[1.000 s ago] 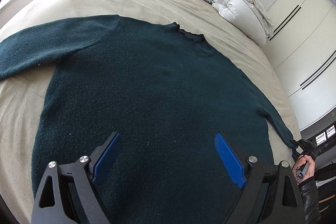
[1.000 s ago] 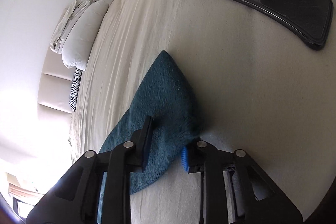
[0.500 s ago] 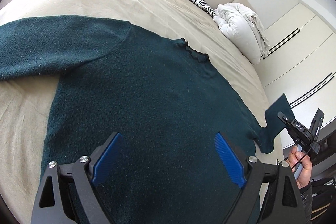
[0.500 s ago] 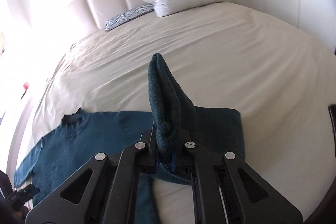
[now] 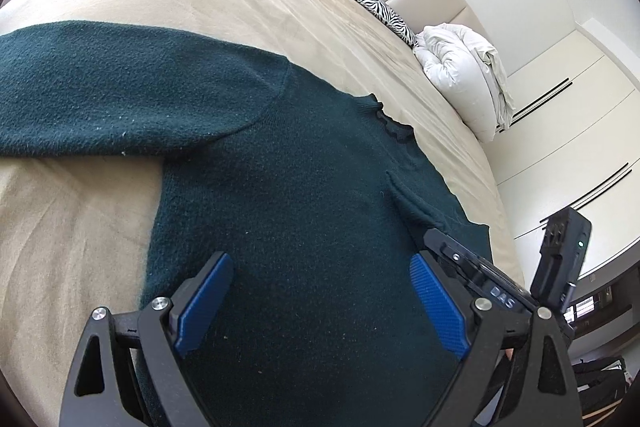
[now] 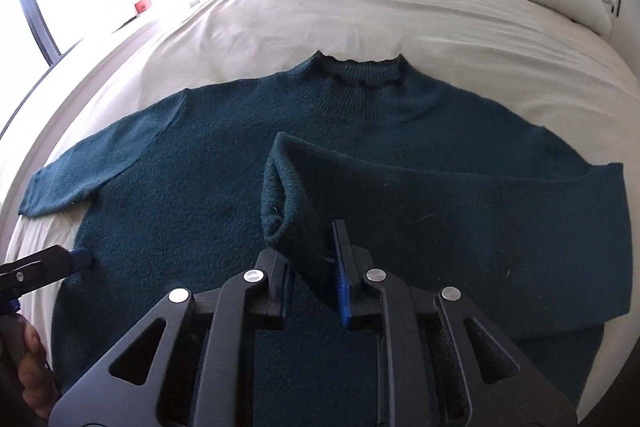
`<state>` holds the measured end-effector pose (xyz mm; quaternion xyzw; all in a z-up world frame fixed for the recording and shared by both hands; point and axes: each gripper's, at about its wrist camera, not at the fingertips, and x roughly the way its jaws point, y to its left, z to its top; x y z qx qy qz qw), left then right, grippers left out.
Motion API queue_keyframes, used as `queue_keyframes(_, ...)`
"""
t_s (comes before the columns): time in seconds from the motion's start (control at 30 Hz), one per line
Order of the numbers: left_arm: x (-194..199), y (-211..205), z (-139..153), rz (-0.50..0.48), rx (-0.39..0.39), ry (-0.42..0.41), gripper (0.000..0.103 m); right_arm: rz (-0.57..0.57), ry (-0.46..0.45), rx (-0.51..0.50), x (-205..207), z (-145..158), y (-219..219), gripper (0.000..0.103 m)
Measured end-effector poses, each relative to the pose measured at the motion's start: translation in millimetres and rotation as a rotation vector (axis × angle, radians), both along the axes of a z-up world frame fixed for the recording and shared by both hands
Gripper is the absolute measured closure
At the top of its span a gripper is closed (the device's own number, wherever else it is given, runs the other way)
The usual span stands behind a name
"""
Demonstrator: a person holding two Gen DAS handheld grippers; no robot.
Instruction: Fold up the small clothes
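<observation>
So far only one sleeve (image 6: pixel 400 183) lies folded across the sweater (image 6: pixel 192 187) at frame centre, its cuff between the opening right gripper (image 6: pixel 314 291) jaws, while the left gripper (image 5: pixel 320 311) hovers wide open and empty, and the other sleeve (image 6: pixel 80 171), at the left, is unfolded.

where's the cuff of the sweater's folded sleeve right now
In the right wrist view, the cuff of the dark green knit sweater lies across the chest, below the collar, between the opening jaws of the right gripper.

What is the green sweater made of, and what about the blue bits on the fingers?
The sweater looks like soft knitted wool or fleece: fuzzy, matte, with ribbing at the collar. The exact fibre can't be told. The blue pads on the left gripper's fingers look like ridged rubber or plastic, with fine grooves across them.
</observation>
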<state>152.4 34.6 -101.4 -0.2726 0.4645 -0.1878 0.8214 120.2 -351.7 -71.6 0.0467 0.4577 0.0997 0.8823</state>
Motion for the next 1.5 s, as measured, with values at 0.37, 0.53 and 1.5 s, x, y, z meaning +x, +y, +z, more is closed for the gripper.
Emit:
queue_keyframes(0.37,47,-94,17,-0.158,0.121,-0.025,0.012,-0.151,-0.117,0.213,-98,50,-94,0.048)
queue_keyframes(0.53,93,-140,-12,-0.231,0.222,0.084,0.040,-0.258,-0.131,0.291,-127,54,-158,0.048)
queue_keyframes(1.5,91,-88,-3,-0.090,0.189,-0.101,0.095,-0.496,-0.069,0.306,-91,34,-313,0.048)
